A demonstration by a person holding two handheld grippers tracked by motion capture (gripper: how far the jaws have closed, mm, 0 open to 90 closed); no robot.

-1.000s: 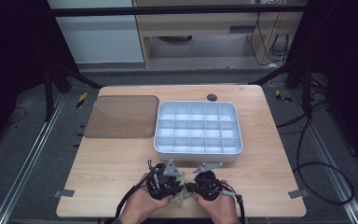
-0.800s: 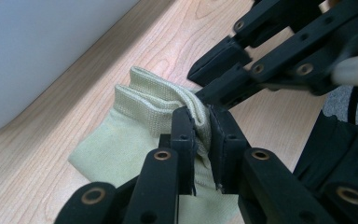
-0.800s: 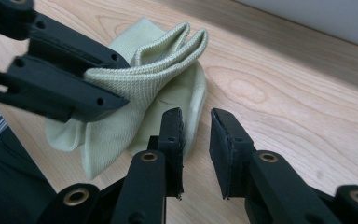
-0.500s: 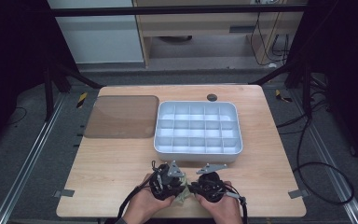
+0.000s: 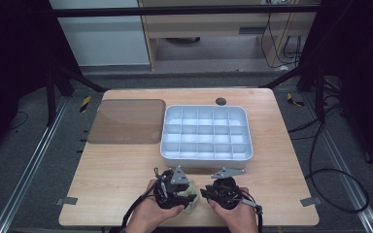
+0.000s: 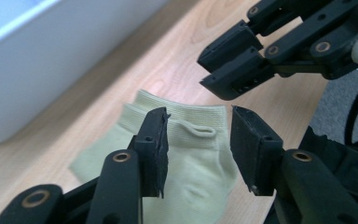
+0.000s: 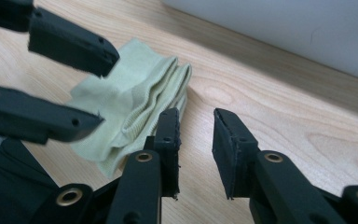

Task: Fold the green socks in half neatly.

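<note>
A folded pale green sock point(image 6: 191, 158) lies flat on the wooden table near its front edge, between the two hand-held grippers point(image 5: 193, 203). My left gripper point(image 6: 198, 126) hovers over the sock's ribbed cuff. Its jaws have just been opening and stand apart, their pads off the cloth. My right gripper point(image 7: 196, 121) sits at the sock's point(image 7: 130, 93) edge. Its jaws have also just been opening, with bare wood in the gap. Each gripper faces the other: the right one point(image 6: 214, 65) shows in the left gripper view, and the left one point(image 7: 107, 88) in the right gripper view.
A white tray point(image 5: 206, 154) divided into several compartments stands just beyond the grippers at mid-table. A brown translucent lid point(image 5: 126, 121) lies flat at the back left. A small dark disc point(image 5: 221, 101) sits near the far edge. Bare wood lies left and right of the hands.
The two grippers have come slightly apart, and the sock now shows between them. The hands have hardly shifted.
</note>
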